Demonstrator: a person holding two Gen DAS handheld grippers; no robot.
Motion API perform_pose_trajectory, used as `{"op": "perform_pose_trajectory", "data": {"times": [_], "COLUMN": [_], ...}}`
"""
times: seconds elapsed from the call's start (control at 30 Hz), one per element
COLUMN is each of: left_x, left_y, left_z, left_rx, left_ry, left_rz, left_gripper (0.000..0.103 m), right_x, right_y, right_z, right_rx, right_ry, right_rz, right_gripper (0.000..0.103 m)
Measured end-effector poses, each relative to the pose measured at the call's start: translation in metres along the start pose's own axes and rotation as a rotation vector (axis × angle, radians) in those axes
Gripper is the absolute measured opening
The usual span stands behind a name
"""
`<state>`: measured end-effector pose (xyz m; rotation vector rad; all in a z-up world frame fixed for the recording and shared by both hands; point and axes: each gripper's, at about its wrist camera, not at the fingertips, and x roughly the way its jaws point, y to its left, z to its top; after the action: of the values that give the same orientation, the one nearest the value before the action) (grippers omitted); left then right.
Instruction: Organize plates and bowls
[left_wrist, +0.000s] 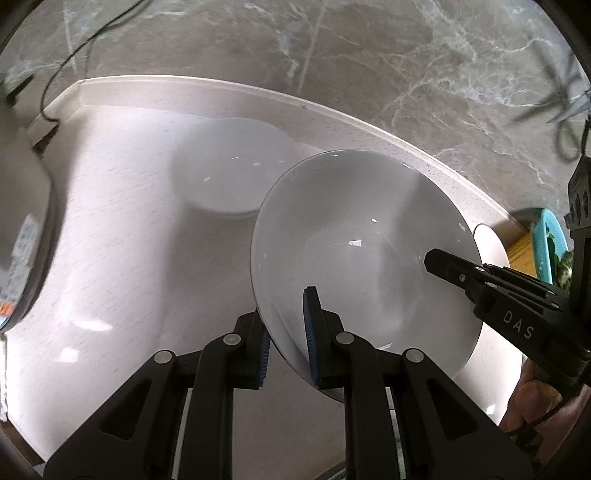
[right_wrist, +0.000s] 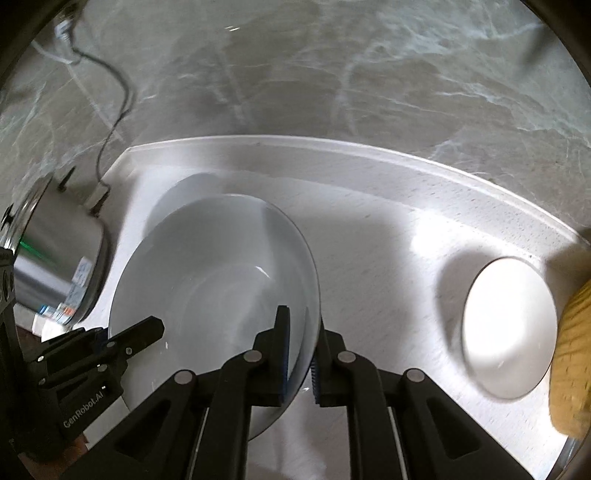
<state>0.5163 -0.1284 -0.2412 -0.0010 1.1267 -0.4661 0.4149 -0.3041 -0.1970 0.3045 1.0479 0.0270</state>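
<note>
Left gripper (left_wrist: 288, 338) is clamping the near rim of the large white bowl (left_wrist: 354, 236), held over the counter (left_wrist: 122, 229) beside a second white bowl (left_wrist: 229, 170); "DAS" is showing on the other tool. Right gripper (right_wrist: 299, 354) is pinching the opposite rim of the large white bowl (right_wrist: 207, 280), where "GenRobot.AI" is showing on the left tool. Both grips should be kept level and moving together so the rim is not twisting.

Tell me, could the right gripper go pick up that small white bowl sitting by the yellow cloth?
Probably not yet. The right gripper is clamped on the rim of the large white bowl, shared with the left gripper. The countertop towards the small white bowl looks clear.
</note>
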Motion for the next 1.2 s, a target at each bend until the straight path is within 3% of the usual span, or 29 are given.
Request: {"op": "perform_pose_trajectory", "data": {"times": [0.3, 0.6, 0.9, 1.2], "left_x": [-0.040, -0.035, -0.027, -0.011], "left_y": [0.075, 0.136, 0.154, 0.138], "left_z": [-0.054, -0.099, -0.109, -0.100], "left_rx": [-0.058, -0.121, -0.121, -0.096], "left_ry": [0.009, 0.040, 0.041, 0.031], "left_rz": [0.031, 0.043, 0.041, 0.052], "left_gripper": [0.014, 0.014, 0.014, 0.014], "right_x": [0.011, 0.042, 0.052, 0.055], "right_y": [0.070, 0.106, 0.109, 0.100], "right_z": [-0.033, -0.061, -0.066, -0.073], "right_rx": [-0.067, -0.096, -0.090, -0.076], "right_ry": [0.043, 0.115, 0.129, 0.120], "right_rz": [0.062, 0.088, 0.087, 0.103], "right_gripper": [0.012, 0.012, 0.012, 0.012]}}
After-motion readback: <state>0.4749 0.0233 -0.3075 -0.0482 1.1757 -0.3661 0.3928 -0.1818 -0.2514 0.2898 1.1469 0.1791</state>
